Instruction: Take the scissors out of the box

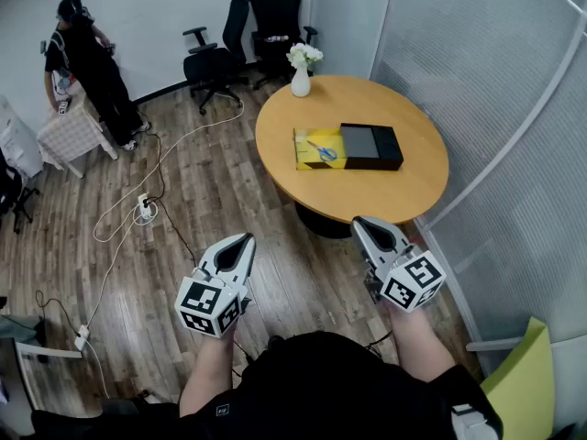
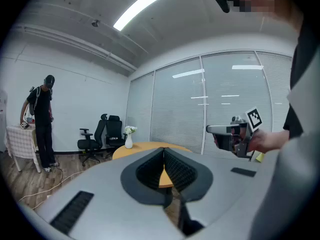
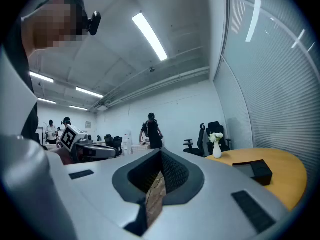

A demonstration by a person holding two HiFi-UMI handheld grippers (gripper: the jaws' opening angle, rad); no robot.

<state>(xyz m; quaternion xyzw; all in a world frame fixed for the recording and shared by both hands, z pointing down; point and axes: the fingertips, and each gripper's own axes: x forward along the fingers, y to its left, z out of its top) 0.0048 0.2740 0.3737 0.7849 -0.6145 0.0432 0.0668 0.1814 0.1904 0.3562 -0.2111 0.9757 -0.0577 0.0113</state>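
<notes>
**Both Grippers Closed and Empty; Scissors in the Box on the Table**

Head view: a round wooden table (image 1: 367, 200) stands ahead of the person; on it lies the box (image 1: 303, 159), a yellow open part with a black part (image 1: 371, 145) touching its right side; the scissors (image 1: 322, 150), blue-handled, lie flat inside the yellow part; a white vase (image 1: 301, 81) with flowers stands at the table's far edge. The left gripper (image 1: 245, 239) and right gripper (image 1: 359, 222) are held over the wooden floor, short of the table and well apart from the box. Office chairs (image 1: 215, 58) stand beyond the table; another person (image 1: 92, 71) stands at the far left; cables (image 1: 119, 236) run across the floor.

Left gripper view: the jaws meet at the tips with nothing between them; the left gripper (image 2: 163, 150) faces the table edge (image 2: 150, 146); the right gripper (image 2: 211, 129) shows at the right, roughly level.

Right gripper view: the right gripper (image 3: 160, 152) has its jaws closed together and empty; the black part (image 3: 255, 170) sits on the table (image 3: 287, 179) to the right of the jaws, near but not touching; the scissors cannot be made out here; the left gripper (image 3: 112, 153) shows at the left.
</notes>
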